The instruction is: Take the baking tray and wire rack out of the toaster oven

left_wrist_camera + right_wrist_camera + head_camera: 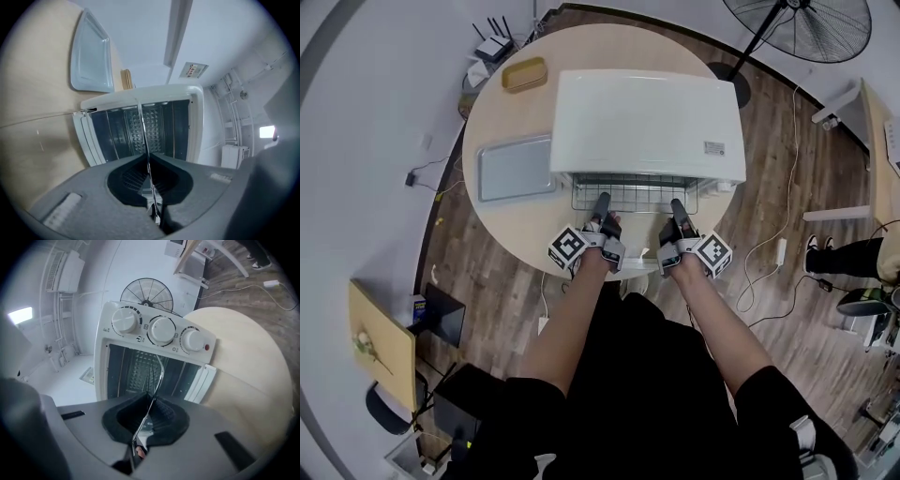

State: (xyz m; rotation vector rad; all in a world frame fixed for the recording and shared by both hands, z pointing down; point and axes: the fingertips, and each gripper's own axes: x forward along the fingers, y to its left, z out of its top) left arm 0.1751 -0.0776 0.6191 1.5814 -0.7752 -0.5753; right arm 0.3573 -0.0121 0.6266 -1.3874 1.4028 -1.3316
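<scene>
The white toaster oven (647, 122) stands on the round wooden table (511, 225) with its door (635, 266) folded down. The wire rack (634, 192) sticks partway out of the oven's mouth. My left gripper (602, 202) is shut on the rack's front edge at the left, and my right gripper (677, 208) is shut on it at the right. In the left gripper view the rack (140, 124) runs edge-on into my left gripper (148, 161). The right gripper view shows the rack (160, 372) pinched in my right gripper (150, 401). The grey baking tray (514, 167) lies on the table left of the oven.
A tan oblong dish (525, 74) sits at the table's back, and a router (494, 45) behind it. A standing fan (802, 26) is at the far right, with cables (769, 246) on the wooden floor. Three knobs (161, 330) line the oven's side.
</scene>
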